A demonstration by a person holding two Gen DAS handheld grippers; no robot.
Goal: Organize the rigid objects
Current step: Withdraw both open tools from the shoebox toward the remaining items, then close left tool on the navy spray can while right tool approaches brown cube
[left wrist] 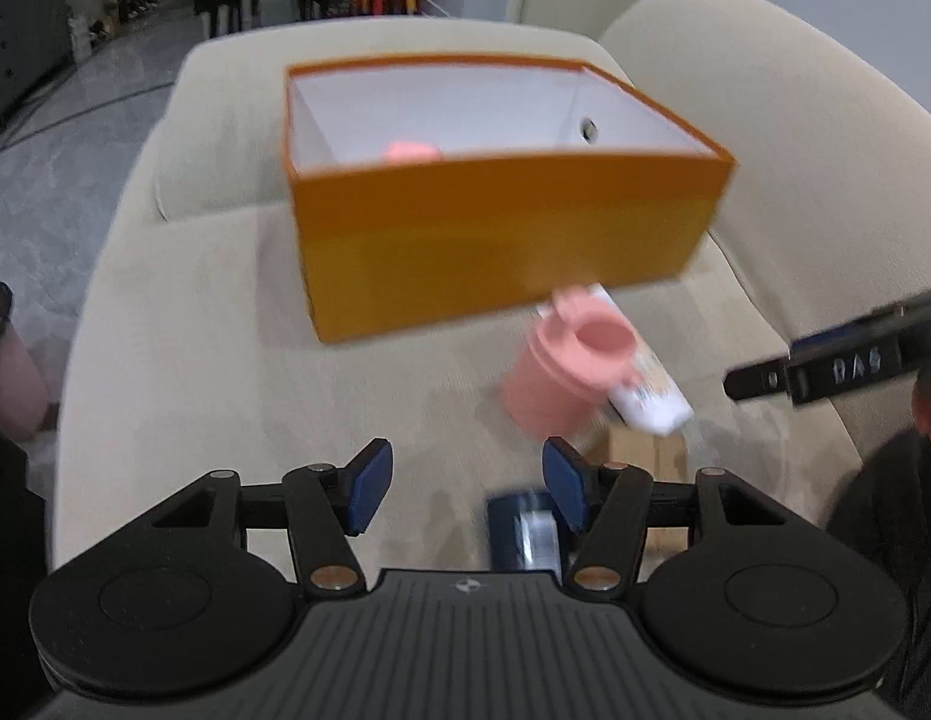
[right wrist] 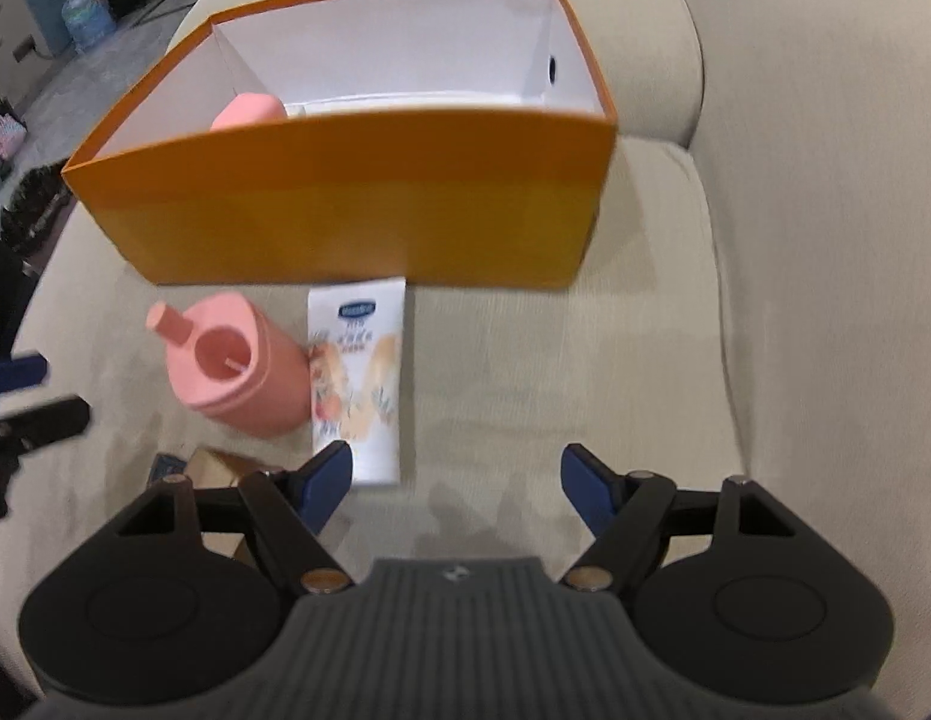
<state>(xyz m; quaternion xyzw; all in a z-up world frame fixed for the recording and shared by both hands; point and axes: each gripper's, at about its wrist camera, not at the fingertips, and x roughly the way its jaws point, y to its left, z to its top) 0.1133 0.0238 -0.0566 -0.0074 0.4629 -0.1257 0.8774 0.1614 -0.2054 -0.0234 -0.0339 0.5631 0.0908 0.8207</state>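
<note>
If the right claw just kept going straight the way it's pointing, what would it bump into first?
Probably bare sofa cushion, then the orange box near wall. The right claw is open, and the white tube lies just left of its line, so it likely misses that. Depth is hard to judge here.

An open orange box (left wrist: 495, 228) with a white inside sits on a beige sofa (left wrist: 225, 360), and a pink object (left wrist: 411, 152) shows just over its near wall. In front of the box a pink cup (left wrist: 561, 372) lies tilted against a white tube (left wrist: 645, 384). The left gripper (left wrist: 465, 480) hangs low over the cushion with its blue-padded jaws spread and nothing between them, while the right gripper (left wrist: 825, 360) reaches in from the right edge.
</note>
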